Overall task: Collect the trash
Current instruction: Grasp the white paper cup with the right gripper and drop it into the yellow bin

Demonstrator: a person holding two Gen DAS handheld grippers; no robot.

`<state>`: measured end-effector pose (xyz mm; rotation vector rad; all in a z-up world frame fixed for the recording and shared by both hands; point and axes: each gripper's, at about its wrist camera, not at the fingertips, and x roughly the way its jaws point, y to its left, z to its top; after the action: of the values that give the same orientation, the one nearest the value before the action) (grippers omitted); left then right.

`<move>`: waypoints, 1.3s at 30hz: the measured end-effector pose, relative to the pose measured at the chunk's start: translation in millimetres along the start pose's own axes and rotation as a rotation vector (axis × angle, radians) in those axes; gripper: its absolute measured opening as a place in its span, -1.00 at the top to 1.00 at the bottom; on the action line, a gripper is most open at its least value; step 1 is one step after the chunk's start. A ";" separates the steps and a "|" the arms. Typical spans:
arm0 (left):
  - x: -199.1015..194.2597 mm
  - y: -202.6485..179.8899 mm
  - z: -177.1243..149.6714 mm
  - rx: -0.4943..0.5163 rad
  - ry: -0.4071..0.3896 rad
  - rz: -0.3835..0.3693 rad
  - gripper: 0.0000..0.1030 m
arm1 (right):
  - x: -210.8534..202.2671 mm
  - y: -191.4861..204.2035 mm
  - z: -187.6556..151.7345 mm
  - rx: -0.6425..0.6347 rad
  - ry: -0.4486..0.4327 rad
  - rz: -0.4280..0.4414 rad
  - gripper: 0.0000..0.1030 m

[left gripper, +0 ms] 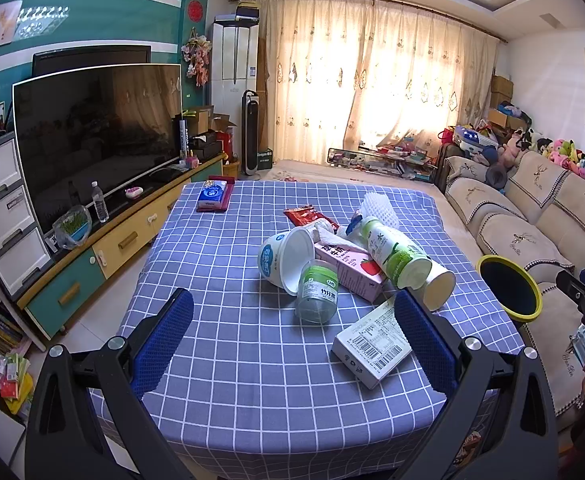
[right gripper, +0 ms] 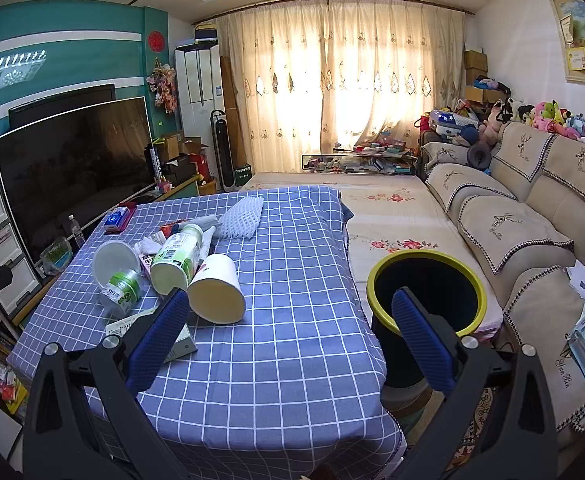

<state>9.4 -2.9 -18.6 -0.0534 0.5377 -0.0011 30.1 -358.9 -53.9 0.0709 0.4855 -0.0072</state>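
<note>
trash (left gripper: 344,264) lies heaped on the table (left gripper: 220,360) left of the bin (right gripper: 426,294), whose full rim only the right view shows. bottle (left gripper: 396,254) lies flat, base toward the cameras. left claw (left gripper: 292,344) and right claw (right gripper: 288,340) both released, empty.

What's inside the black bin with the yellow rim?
The bin beside the table looks dark inside; no trash shows in the part that can be seen. Its bottom is hidden by shadow and partly by a blue finger, so I cannot tell if it's empty.
</note>
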 end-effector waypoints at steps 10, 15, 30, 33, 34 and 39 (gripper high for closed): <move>7.0 -0.8 -3.0 0.002 0.015 0.000 -0.93 | 13.4 0.2 -4.4 -0.009 0.028 0.006 -0.88; 19.4 0.1 -6.6 -0.003 0.032 -0.003 -0.93 | 41.2 2.2 -9.7 -0.036 0.074 0.009 -0.88; 67.9 -3.4 -10.7 0.028 0.055 -0.009 -0.93 | 182.5 39.5 -15.4 -0.107 0.327 0.142 -0.16; 76.7 -1.1 -10.1 0.025 0.065 -0.011 -0.93 | 198.0 42.1 -13.2 -0.089 0.350 0.143 0.16; 78.8 -0.5 -10.5 0.023 0.068 -0.012 -0.93 | 201.7 41.7 -12.4 -0.083 0.358 0.146 0.34; 90.2 1.1 -11.2 0.018 0.076 -0.027 -0.93 | 204.8 34.8 -7.5 -0.036 0.373 0.217 0.94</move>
<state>81.2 -3.7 -74.4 -0.0436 0.6130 -0.0347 208.6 -321.6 -153.8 0.0899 0.8487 0.2311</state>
